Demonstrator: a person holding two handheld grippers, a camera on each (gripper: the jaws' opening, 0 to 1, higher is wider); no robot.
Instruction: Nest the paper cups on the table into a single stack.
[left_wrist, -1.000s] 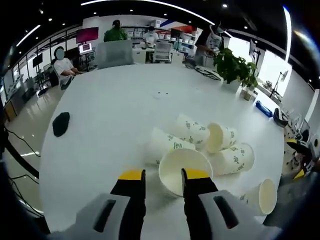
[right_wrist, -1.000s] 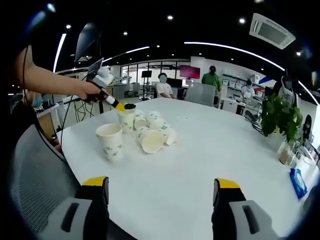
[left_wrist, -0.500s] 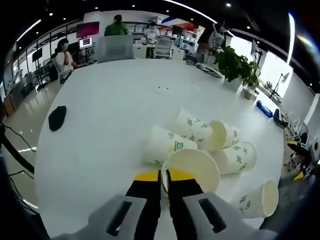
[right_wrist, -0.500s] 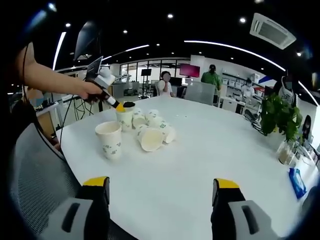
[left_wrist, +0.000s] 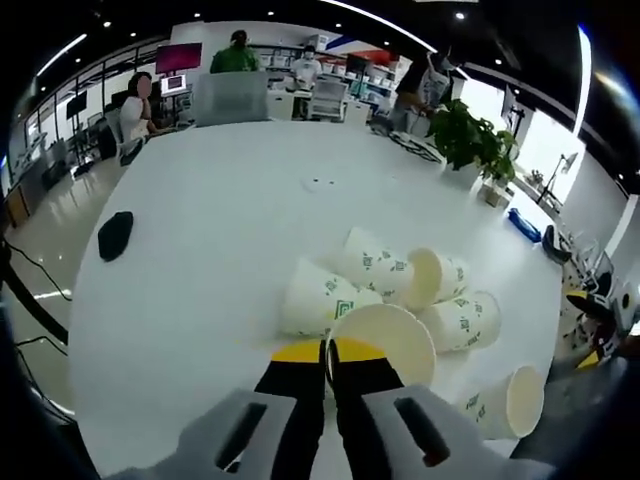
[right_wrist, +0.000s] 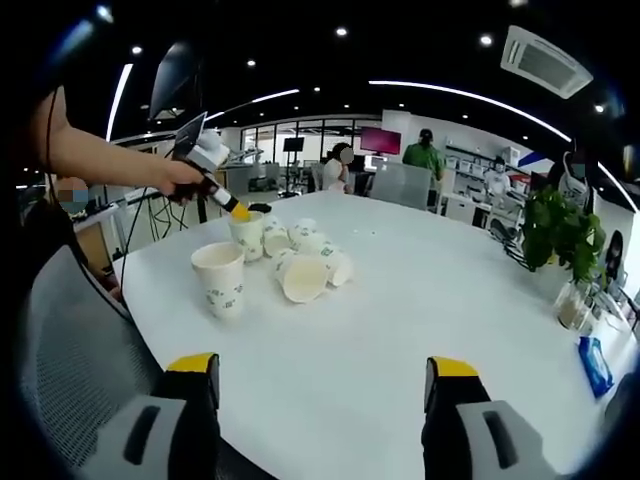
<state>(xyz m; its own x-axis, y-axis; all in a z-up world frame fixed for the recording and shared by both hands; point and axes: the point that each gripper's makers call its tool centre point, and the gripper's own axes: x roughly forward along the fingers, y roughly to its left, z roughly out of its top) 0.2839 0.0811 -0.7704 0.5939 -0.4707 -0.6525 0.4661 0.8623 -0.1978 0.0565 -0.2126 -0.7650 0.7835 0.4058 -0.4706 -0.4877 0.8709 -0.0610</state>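
While the left gripper (left_wrist: 329, 352) pinches the rim of a paper cup (left_wrist: 385, 340) at lower centre, the right gripper (right_wrist: 318, 380) hangs wide open, empty, over the table (right_wrist: 400, 300); loose cups (right_wrist: 300, 262) lie at centre left.

The left gripper (left_wrist: 329, 362) covers the near rim of the held cup (left_wrist: 385, 342); an upright cup (left_wrist: 508, 402) is partly cut off at the view's rim.
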